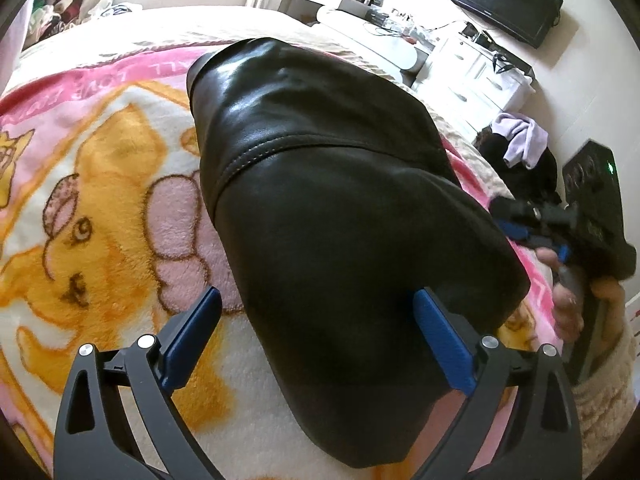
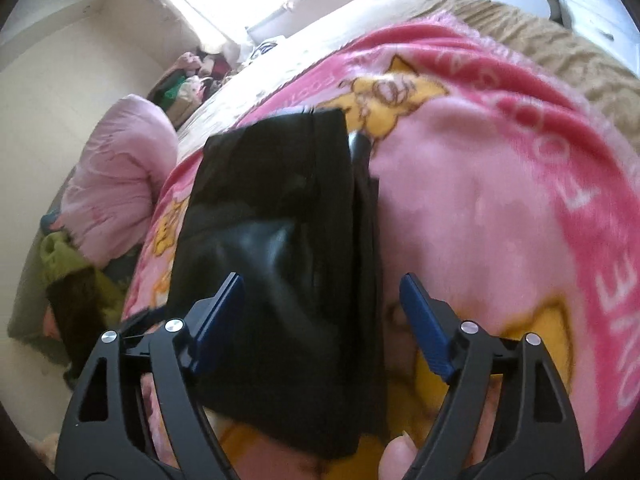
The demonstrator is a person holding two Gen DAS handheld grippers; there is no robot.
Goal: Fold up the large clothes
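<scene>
A black leather garment (image 1: 320, 208) lies folded into a long narrow bundle on a pink and yellow cartoon blanket (image 1: 100, 184) on the bed. My left gripper (image 1: 318, 304) is open, its blue pads either side of the bundle's near end, just above it. In the right wrist view the same garment (image 2: 272, 240) lies under my right gripper (image 2: 322, 292), which is open and holds nothing. The right gripper and the hand that holds it also show at the right edge of the left wrist view (image 1: 560, 224).
A pink pillow (image 2: 120, 176) and a green cloth (image 2: 68, 264) lie beside the bed. White drawers (image 1: 476, 80), a black screen (image 1: 504, 0) and a lilac cloth on a dark heap (image 1: 524, 140) stand past the bed's right edge.
</scene>
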